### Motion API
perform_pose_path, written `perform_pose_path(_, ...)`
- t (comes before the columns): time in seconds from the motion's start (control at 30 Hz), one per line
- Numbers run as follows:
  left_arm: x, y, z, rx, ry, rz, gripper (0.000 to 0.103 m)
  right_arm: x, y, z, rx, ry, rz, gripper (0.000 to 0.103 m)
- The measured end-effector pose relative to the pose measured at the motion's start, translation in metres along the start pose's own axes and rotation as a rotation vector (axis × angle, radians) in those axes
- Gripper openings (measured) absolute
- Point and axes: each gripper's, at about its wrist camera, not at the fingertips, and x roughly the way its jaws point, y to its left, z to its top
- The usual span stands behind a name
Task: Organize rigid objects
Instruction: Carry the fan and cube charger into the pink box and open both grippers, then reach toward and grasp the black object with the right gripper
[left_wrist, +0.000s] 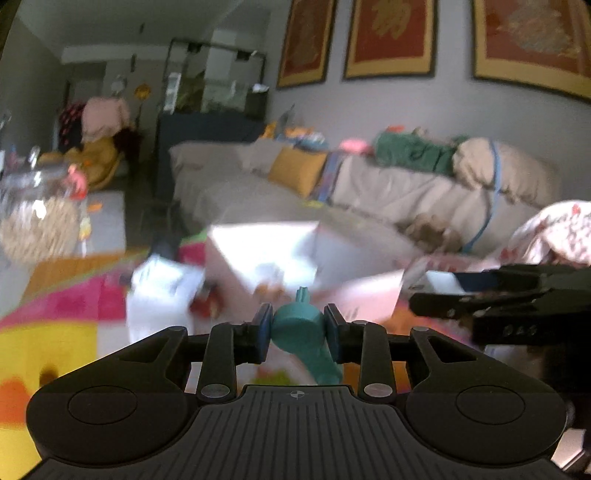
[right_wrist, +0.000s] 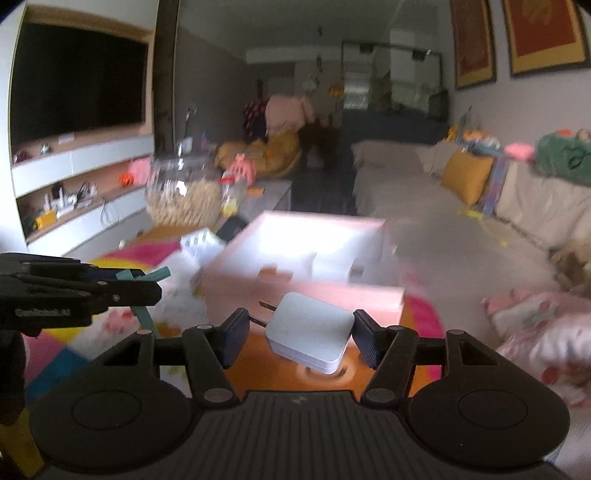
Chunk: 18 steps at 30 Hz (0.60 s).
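Living-room clutter blurs behind a pink-walled box (right_wrist: 306, 254) just ahead of both grippers. Your left gripper (left_wrist: 298, 328) pinches a teal plastic piece (left_wrist: 301, 325); your right gripper (right_wrist: 299, 330) clamps a white charger (right_wrist: 308, 330) by its sides. Carry both level over the near wall, keeping the grippers apart.

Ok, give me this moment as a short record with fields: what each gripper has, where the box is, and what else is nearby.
left gripper: pads pressed on a teal toy, held off the mat
right gripper: white charger between the pads, prongs to the left; right pad touches it, left contact unclear
box: white and pink, open, just ahead of both grippers
mat: bright pink, yellow and orange, under the box
jar: clear, on the left beyond the box
sofa: beige, to the right
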Motion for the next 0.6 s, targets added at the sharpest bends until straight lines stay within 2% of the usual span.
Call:
perform_pose_path(0.13,0.016,-0.008,0.055,0.073,-0.112,-0.024,0.034,0.004,-0.007,0.024,-0.010,-0.084,-0.054,0.061)
perform_pose_path(0.2,0.036,-0.008,0.087,0.070,-0.168,-0.036,0.034,0.013,-0.011,0.041,-0.001,-0.132,-0.081,0.062)
perform_pose_path(0.3,0.080,0.004,0.119,-0.013,-0.112,-0.048,0.035,0.033,-0.017,0.058,0.005,-0.172,-0.115,0.066)
perform_pose_path(0.37,0.100,0.013,0.122,-0.059,-0.089,-0.010,0.035,0.047,-0.019,0.062,0.013,-0.138,-0.146,0.068)
perform_pose_path(0.43,0.107,0.021,0.113,-0.057,-0.068,0.042,0.035,0.052,-0.023,0.055,0.036,-0.098,-0.110,0.068)
perform_pose_path(0.5,0.104,0.035,0.100,-0.077,-0.061,0.086,0.035,0.053,-0.025,0.040,0.036,-0.065,-0.068,0.068)
perform_pose_path(0.6,0.090,0.067,0.072,-0.181,-0.042,0.176,0.035,0.057,-0.024,0.013,0.035,-0.009,-0.049,0.068)
